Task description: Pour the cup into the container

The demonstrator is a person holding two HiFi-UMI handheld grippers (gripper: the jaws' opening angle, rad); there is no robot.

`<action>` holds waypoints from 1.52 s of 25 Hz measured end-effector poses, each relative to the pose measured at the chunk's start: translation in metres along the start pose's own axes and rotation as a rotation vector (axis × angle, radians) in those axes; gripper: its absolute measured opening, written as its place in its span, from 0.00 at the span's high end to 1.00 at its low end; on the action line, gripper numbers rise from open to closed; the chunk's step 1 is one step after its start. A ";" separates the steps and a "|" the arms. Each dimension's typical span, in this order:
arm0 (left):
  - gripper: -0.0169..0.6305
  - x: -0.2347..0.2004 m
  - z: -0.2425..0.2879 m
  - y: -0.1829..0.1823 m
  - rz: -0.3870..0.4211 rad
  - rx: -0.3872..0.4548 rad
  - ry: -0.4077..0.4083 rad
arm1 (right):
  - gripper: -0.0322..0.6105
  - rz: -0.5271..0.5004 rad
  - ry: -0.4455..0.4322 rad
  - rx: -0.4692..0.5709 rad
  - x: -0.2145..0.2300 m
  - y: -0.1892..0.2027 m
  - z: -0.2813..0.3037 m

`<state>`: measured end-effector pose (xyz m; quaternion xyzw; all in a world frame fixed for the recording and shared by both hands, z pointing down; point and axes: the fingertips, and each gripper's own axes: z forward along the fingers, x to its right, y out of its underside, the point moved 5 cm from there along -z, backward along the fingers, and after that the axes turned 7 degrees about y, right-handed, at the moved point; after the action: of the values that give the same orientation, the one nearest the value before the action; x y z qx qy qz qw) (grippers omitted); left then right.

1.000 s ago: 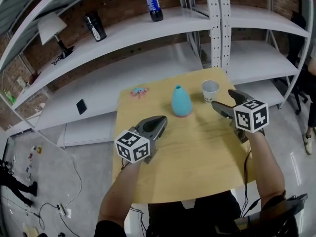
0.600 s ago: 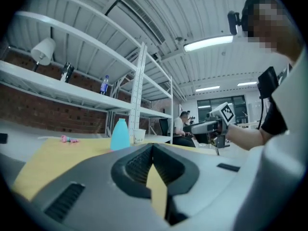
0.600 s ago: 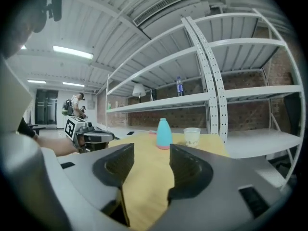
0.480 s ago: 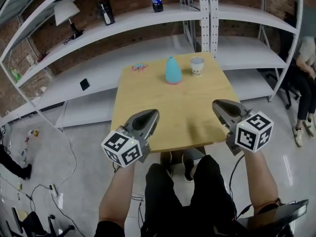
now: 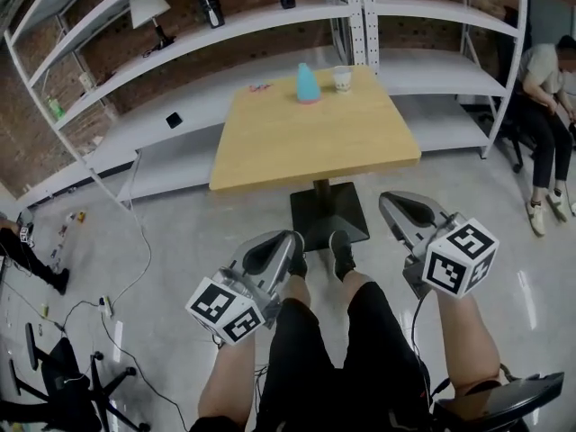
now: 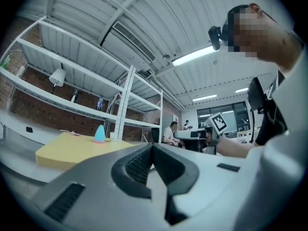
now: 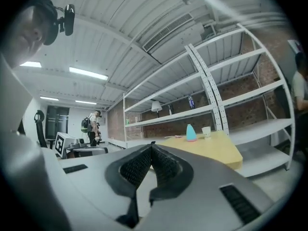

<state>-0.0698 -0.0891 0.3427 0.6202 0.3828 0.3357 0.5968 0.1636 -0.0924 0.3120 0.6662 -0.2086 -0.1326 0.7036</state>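
Head view: the left tool and right tool are held level over the person's knees, pointing at the surface and well short of it. The left jaws are together, and the right jaws have just closed on nothing. At the far edge the container stands upright, with the cup just right of it, mouth up.

Bright, even indoor light from ceiling tubes, which burn out to white in the left gripper view; more strips glow in the right gripper view. The glossy floor shows pale glare. Shadows are soft, with a faint one under the table. Every view bows at the edges, so the shelves curve. The left gripper and right gripper blur near the lens
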 end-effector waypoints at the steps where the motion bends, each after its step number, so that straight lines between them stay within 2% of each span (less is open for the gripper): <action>1: 0.97 0.025 -0.014 0.000 0.006 0.004 0.004 | 0.95 -0.003 0.000 0.006 -0.013 0.003 -0.023; 7: 0.97 0.156 -0.081 0.001 0.030 -0.010 0.020 | 0.95 -0.001 -0.016 -0.007 -0.090 0.022 -0.160; 13: 0.97 0.256 -0.123 0.004 0.028 -0.023 0.045 | 0.95 -0.030 -0.012 0.036 -0.145 0.015 -0.259; 17: 0.97 0.327 -0.161 0.012 0.041 -0.061 0.070 | 0.95 0.002 0.008 0.060 -0.187 0.023 -0.327; 30: 0.97 0.546 -0.324 0.023 -0.032 -0.082 -0.050 | 0.95 0.046 -0.012 0.023 -0.329 0.069 -0.546; 38: 0.97 0.664 -0.413 0.025 -0.029 -0.084 -0.052 | 0.95 0.040 -0.015 0.030 -0.415 0.081 -0.666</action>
<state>-0.1090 0.6924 0.3662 0.5975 0.3618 0.3265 0.6368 0.1053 0.6938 0.3266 0.6714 -0.2291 -0.1205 0.6944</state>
